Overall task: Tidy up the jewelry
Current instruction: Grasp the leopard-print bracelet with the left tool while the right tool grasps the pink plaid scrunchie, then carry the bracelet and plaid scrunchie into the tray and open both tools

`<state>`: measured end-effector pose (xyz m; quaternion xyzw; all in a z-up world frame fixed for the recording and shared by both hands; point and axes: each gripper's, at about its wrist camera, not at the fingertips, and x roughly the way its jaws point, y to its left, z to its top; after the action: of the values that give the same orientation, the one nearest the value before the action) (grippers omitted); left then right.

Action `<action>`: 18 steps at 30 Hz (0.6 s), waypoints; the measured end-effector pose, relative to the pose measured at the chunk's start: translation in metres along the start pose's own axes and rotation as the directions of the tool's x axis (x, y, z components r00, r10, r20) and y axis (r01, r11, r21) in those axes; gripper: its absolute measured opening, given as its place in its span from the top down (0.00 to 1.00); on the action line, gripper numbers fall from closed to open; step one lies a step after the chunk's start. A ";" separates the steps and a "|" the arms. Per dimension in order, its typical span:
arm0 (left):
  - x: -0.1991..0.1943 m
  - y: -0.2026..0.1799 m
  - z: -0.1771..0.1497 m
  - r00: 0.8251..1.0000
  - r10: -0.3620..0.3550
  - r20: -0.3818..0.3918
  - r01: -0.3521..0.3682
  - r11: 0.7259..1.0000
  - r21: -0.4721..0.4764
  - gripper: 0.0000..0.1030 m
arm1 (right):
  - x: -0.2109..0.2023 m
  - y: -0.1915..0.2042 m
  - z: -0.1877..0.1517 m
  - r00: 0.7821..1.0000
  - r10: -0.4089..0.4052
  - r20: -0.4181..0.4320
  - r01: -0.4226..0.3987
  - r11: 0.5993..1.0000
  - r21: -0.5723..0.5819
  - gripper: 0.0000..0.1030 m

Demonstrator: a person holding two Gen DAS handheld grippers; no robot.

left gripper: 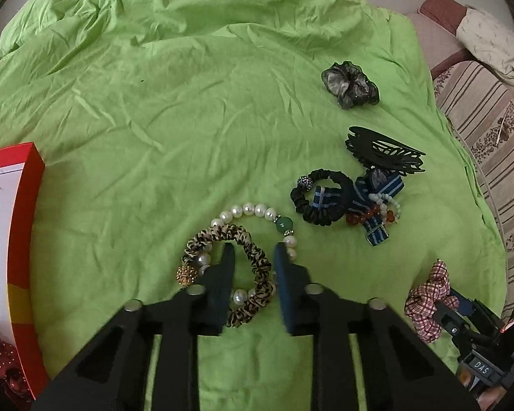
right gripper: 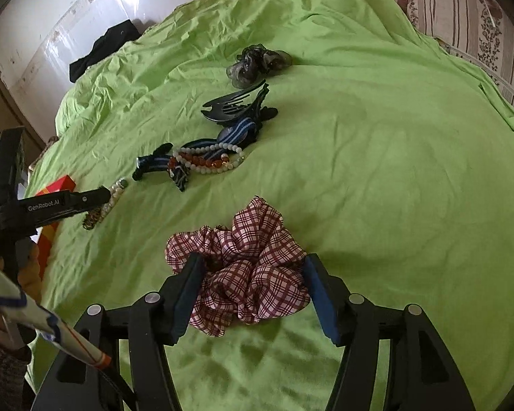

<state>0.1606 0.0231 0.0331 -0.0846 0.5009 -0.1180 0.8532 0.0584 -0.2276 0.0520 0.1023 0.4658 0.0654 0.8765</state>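
My left gripper [left gripper: 253, 251] is open, its fingers straddling one side of a leopard-print scrunchie [left gripper: 248, 253] that lies over a pearl bracelet [left gripper: 250, 209] with a green bead. My right gripper [right gripper: 253, 263] is open around a red plaid scrunchie [right gripper: 246, 270], which also shows in the left wrist view [left gripper: 428, 298]. A black scrunchie [left gripper: 320, 198], a blue striped bow [left gripper: 377, 205], a bead bracelet [right gripper: 209, 161], a black claw clip [left gripper: 383, 152] and a grey sheer scrunchie [left gripper: 351, 84] lie on the green sheet [left gripper: 188, 102].
A red box [left gripper: 27, 205] with a white inside stands at the left edge, a dark red dotted item [left gripper: 3, 359] in its near corner. A striped sofa [left gripper: 490, 130] borders the sheet on the right. A black cloth [right gripper: 102, 48] lies at the far wall.
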 end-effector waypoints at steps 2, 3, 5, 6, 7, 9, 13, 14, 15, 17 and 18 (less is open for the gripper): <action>-0.001 0.002 -0.001 1.000 -0.011 0.004 0.011 1.000 -0.017 0.92 | 0.001 0.003 -0.001 1.000 -0.008 -0.005 0.008 1.000 -0.017 0.73; -0.004 0.002 -0.003 1.000 -0.010 0.016 0.010 1.000 -0.020 0.93 | 0.001 0.005 -0.001 1.000 -0.014 -0.003 0.014 1.000 -0.025 0.79; -0.013 0.001 -0.005 0.999 -0.012 0.037 0.013 1.000 -0.027 0.93 | -0.002 0.007 -0.002 1.000 -0.020 0.012 0.020 0.999 -0.044 0.87; -0.022 0.001 -0.007 0.998 -0.023 0.053 0.025 0.999 -0.034 0.93 | -0.004 0.009 -0.003 1.000 -0.022 0.023 0.023 0.998 -0.053 0.87; -0.029 0.001 -0.009 0.998 -0.030 0.064 0.032 0.999 -0.038 0.93 | -0.008 0.011 -0.003 0.999 -0.023 0.037 0.026 0.998 -0.063 0.88; -0.051 -0.001 -0.016 0.995 -0.031 0.097 0.034 0.999 -0.036 0.93 | -0.015 0.015 -0.004 0.998 -0.017 0.061 0.022 0.997 -0.077 0.88; -0.105 -0.008 -0.037 0.982 -0.020 0.187 0.021 1.000 -0.003 0.93 | -0.027 0.021 -0.005 0.995 0.016 0.094 -0.007 0.996 -0.093 0.90; -0.118 -0.008 -0.041 0.978 -0.019 0.207 0.019 1.000 0.000 0.93 | -0.030 0.023 -0.006 0.994 0.024 0.102 -0.015 0.996 -0.093 0.90; -0.128 -0.007 -0.045 0.974 -0.020 0.225 0.020 1.000 0.001 0.93 | -0.033 0.024 -0.007 0.993 0.033 0.111 -0.022 0.995 -0.095 0.90; -0.155 0.000 -0.054 0.962 -0.023 0.271 0.025 1.000 -0.006 0.93 | -0.042 0.029 -0.009 0.990 0.056 0.132 -0.043 0.994 -0.100 0.90; -0.162 0.002 -0.056 0.958 -0.023 0.285 0.027 1.000 -0.010 0.93 | -0.046 0.032 -0.010 0.988 0.064 0.143 -0.050 0.993 -0.104 0.90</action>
<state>0.0359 0.0701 0.1410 -0.1130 0.3727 -0.1120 0.9142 0.0236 -0.2051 0.0912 0.0758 0.3935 0.1061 0.9100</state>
